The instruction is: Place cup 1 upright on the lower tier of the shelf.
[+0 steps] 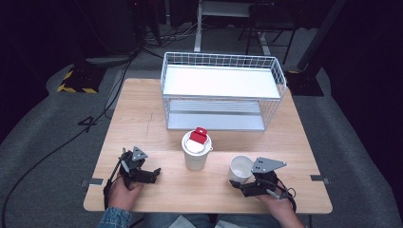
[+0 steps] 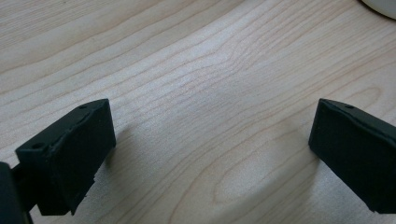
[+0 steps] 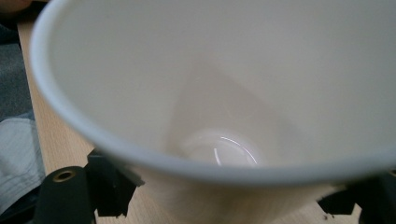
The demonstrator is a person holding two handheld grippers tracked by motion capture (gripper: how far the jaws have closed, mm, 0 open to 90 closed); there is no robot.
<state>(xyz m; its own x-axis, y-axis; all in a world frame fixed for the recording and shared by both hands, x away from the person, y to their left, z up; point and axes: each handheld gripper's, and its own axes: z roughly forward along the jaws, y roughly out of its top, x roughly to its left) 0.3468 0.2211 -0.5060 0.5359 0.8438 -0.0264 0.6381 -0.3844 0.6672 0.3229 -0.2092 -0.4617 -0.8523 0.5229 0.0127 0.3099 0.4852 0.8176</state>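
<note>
Cup: a white paper cup (image 3: 243,84), seen from just above its rim, open mouth toward the camera.
Inside: bare white walls, with a small shiny glint on the bottom at about 6 o'clock.
Jaws: black, one at 7 o'clock and one at 4 o'clock, standing on either side of the cup wall below the rim.
Table: light wood (image 3: 51,140), at 8 o'clock.
Cloth: pale grey fabric (image 3: 16,154), at 9 o'clock.

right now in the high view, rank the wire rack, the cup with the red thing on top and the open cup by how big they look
1. wire rack, by far the largest
2. cup with the red thing on top
3. open cup, a bit smaller, though the right gripper hides part of it, so the gap between the cups is unsure
</note>
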